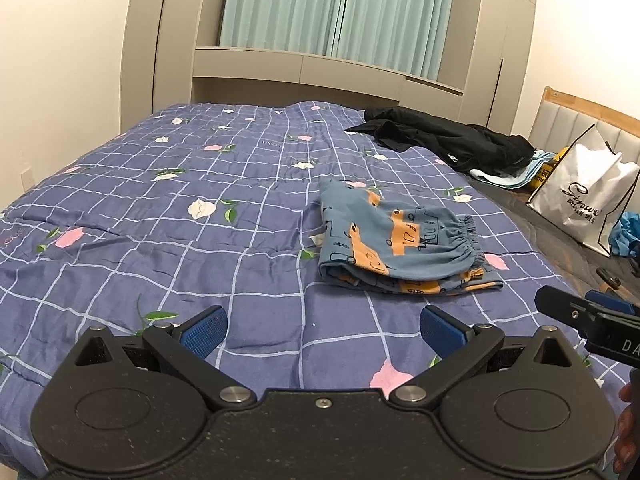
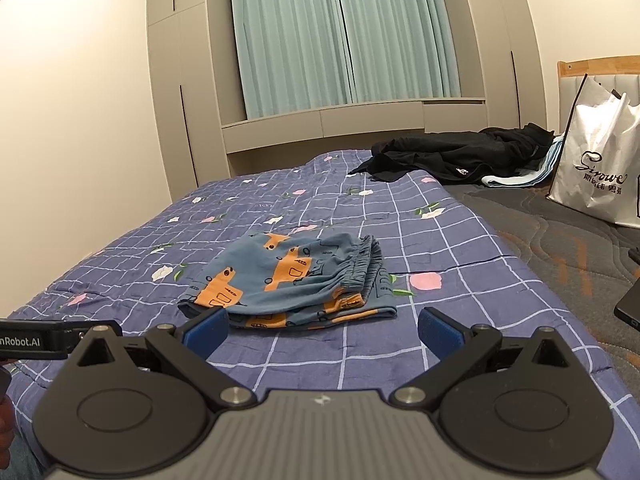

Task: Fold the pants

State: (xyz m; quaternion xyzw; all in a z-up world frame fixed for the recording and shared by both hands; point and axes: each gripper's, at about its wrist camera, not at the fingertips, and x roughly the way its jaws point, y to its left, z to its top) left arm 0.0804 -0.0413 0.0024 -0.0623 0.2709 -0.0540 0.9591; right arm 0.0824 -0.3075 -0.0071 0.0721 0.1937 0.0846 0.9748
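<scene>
We hold both tongs wide apart and empty: the left tongs [image 1: 323, 330] hover over bare quilt short of the pants, and the right tongs [image 2: 323, 330] sit just short of the bundle's near edge, their left pad [image 2: 206, 330] nearly level with its near corner. The child's pants [image 2: 292, 280], blue with orange vehicle prints, lie on the blue flowered quilt [image 1: 160, 240] already doubled into a compact stack of several layers, the elastic waistband [image 1: 466, 240] gathered along the side nearer the white shopping bag [image 1: 588, 196]. A heap of black clothing [image 1: 448, 140] lies well beyond the pants, toward the curtain [image 2: 340, 36].

We judge the folding to be about done, so what remains is tidying. To do that well, we would bring one pad low along the lower layers that stick out at the near edge, nudge them flush under the top layer, and press the stack flat without pinching. The knit looks soft and slippery on the quilt; a grab at one layer would likely drag the others and undo the fold.
</scene>
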